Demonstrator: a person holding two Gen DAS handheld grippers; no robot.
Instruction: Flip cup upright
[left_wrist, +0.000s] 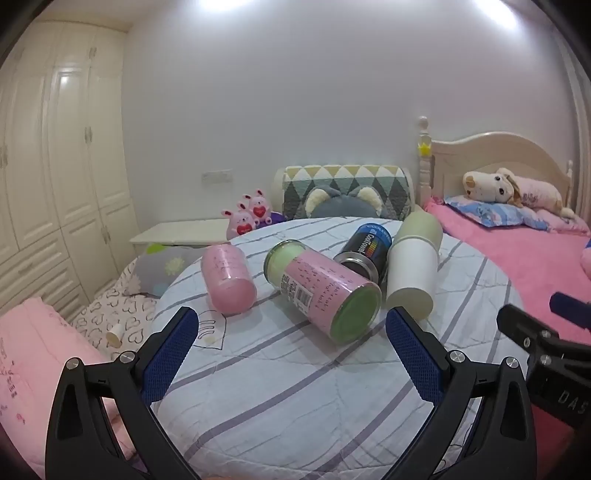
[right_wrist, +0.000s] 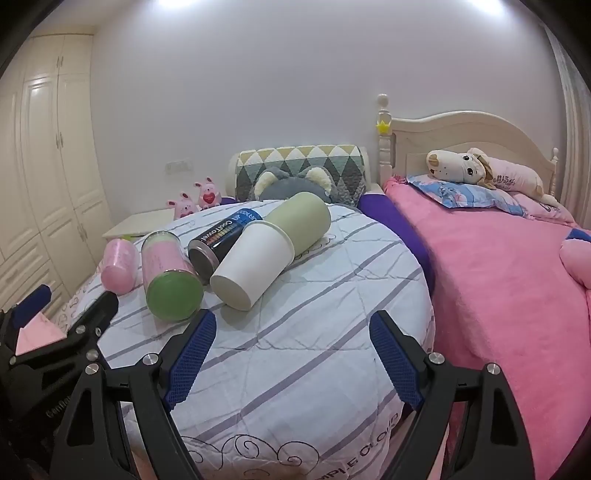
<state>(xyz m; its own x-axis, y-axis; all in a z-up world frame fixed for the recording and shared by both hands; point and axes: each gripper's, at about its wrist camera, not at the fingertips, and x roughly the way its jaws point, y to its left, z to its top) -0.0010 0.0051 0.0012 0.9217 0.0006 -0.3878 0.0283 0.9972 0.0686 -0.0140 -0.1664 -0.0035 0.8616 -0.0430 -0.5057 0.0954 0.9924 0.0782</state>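
Several cups lie on their sides on a round table with a white, purple-striped cloth (left_wrist: 280, 398). A white paper cup (left_wrist: 412, 275) is nested in a sage green cup (left_wrist: 424, 227); both show in the right wrist view as the white cup (right_wrist: 255, 264) and the green cup (right_wrist: 301, 219). A clear jar with pink label and green base (left_wrist: 325, 291) (right_wrist: 168, 275), a black can (left_wrist: 365, 247) (right_wrist: 221, 238) and a pink cup (left_wrist: 227, 278) (right_wrist: 118, 264) lie beside them. My left gripper (left_wrist: 291, 321) is open, just short of the jar. My right gripper (right_wrist: 293, 325) is open, near the white cup's base.
A pink-covered bed (right_wrist: 509, 288) with a plush dog (right_wrist: 480, 170) stands to the right. A patterned chair back (left_wrist: 347, 188) is behind the table. White wardrobes (left_wrist: 55, 177) line the left wall. Pink bedding (left_wrist: 33, 369) lies at lower left.
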